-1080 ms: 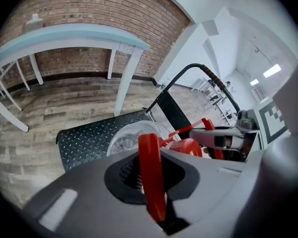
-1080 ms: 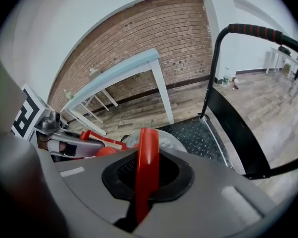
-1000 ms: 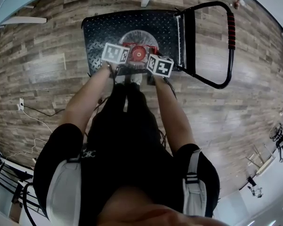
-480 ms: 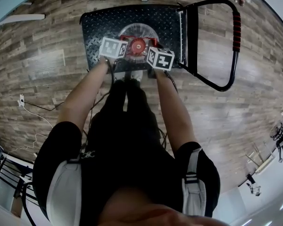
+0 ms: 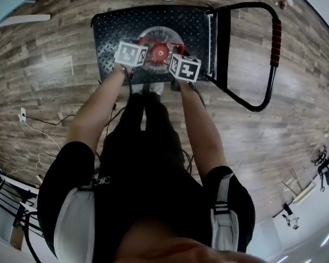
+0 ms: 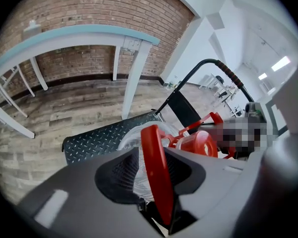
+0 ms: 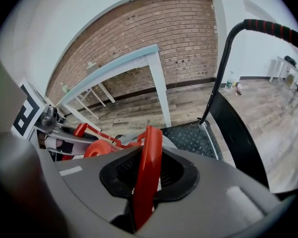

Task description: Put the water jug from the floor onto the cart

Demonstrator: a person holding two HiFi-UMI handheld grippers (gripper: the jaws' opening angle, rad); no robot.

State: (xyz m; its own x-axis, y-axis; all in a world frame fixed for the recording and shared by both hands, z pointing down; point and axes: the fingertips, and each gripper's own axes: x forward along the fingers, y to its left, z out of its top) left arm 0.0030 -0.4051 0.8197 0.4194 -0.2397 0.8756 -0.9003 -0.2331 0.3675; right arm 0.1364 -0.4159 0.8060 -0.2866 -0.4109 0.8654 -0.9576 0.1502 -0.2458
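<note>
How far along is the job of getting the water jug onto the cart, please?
Done: the water jug stands on the cart. In hand: its red handle sits inside both the left tongs and the right tongs, whose jaws have just been opening. Left: draw both tongs clear.

Worn: black short-sleeved top [image 5: 148,201], black trousers [image 5: 148,125], white shoes [image 5: 158,88]; pale grey shoulder straps [image 5: 77,223], black-banded. Grey-bodied left claw [image 6: 156,180] and right claw [image 7: 146,177], black mesh-textured pads [image 6: 120,175].

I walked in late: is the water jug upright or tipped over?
Upright: the water jug shows its red cap facing straight up in the head view, body on the black deck of the cart.
</note>
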